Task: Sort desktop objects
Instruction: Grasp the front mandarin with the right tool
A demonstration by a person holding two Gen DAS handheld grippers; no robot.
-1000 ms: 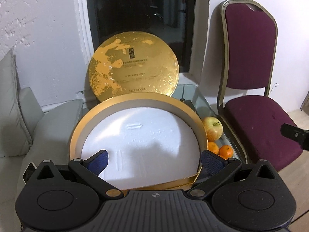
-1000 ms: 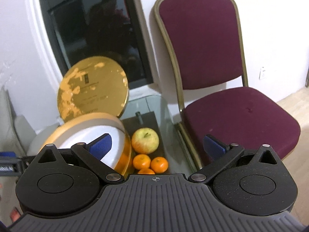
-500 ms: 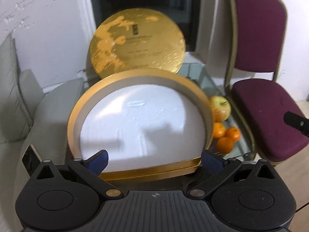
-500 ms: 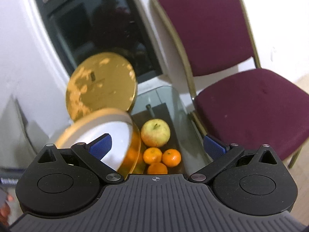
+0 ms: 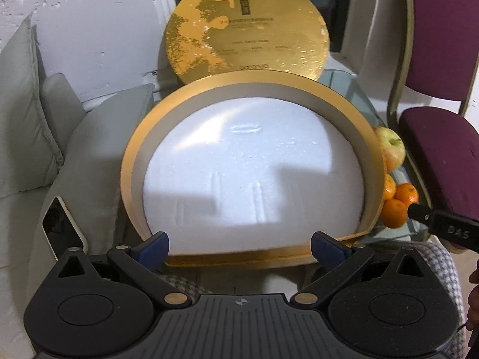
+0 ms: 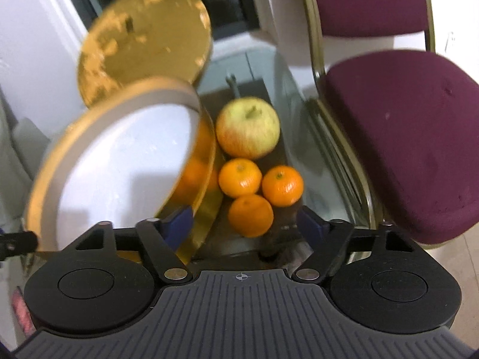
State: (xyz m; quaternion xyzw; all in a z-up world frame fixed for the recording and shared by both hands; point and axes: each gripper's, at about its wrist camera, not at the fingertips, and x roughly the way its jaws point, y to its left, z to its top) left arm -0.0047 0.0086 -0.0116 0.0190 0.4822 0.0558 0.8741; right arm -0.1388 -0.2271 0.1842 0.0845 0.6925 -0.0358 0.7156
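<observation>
A round gold box with a white foam floor lies on the glass table, and its gold lid leans upright against the window behind it. Right of the box sit an apple and three tangerines. My left gripper hangs open over the box's near rim, holding nothing. My right gripper is open just above the nearest tangerine, its left finger by the box's outer wall. The fruit also shows in the left wrist view: the apple and a tangerine.
A maroon chair with a gold frame stands close to the table's right edge. Grey cushions lie to the left, with a phone on one. A checked cloth lies near the front right.
Both grippers have come lower and closer to the table. The right one has dropped toward the tangerines. The box and fruit have stayed in place.
</observation>
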